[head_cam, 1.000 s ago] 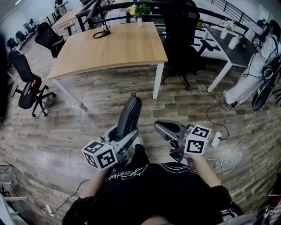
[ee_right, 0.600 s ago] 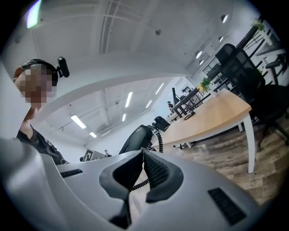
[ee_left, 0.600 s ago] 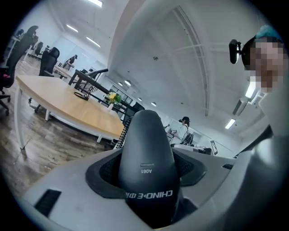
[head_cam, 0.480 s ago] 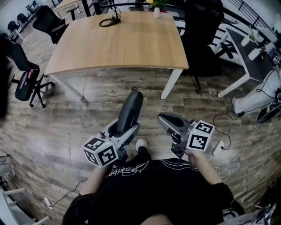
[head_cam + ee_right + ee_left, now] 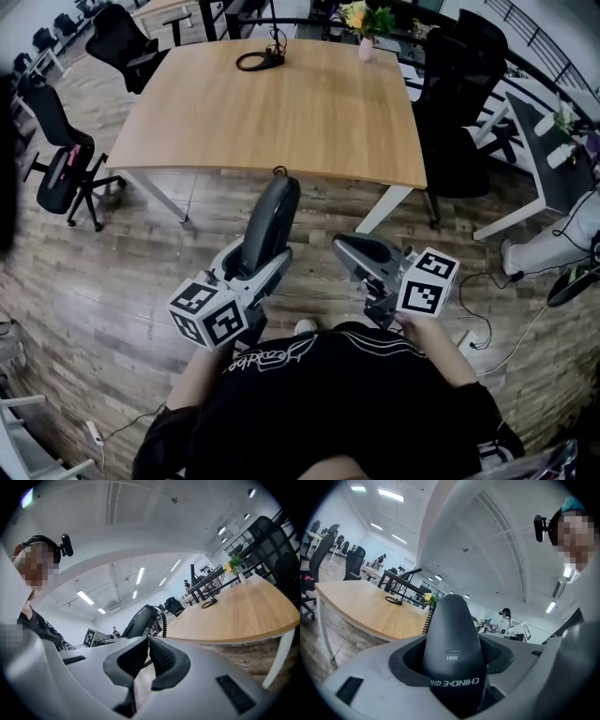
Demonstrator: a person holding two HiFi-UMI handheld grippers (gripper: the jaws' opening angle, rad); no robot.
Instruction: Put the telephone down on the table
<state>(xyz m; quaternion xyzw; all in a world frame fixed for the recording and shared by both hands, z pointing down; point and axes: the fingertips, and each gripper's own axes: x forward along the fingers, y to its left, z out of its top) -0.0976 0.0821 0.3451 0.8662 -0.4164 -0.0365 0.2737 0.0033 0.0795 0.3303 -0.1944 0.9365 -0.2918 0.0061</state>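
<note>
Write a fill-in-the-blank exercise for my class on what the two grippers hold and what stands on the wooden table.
1. The left gripper clamps the dark grey plastic telephone handset, while the right gripper holds ____.
2. On the light wooden table, a black looped cable lies near the ____ edge, as the person sees it.
3. The small pale vase on that table holds ____ flowers.

Missing words: nothing; far; yellow.

Black office chair on wood-plank floor, a vase of yellow flowers, a coiled black cable
</note>
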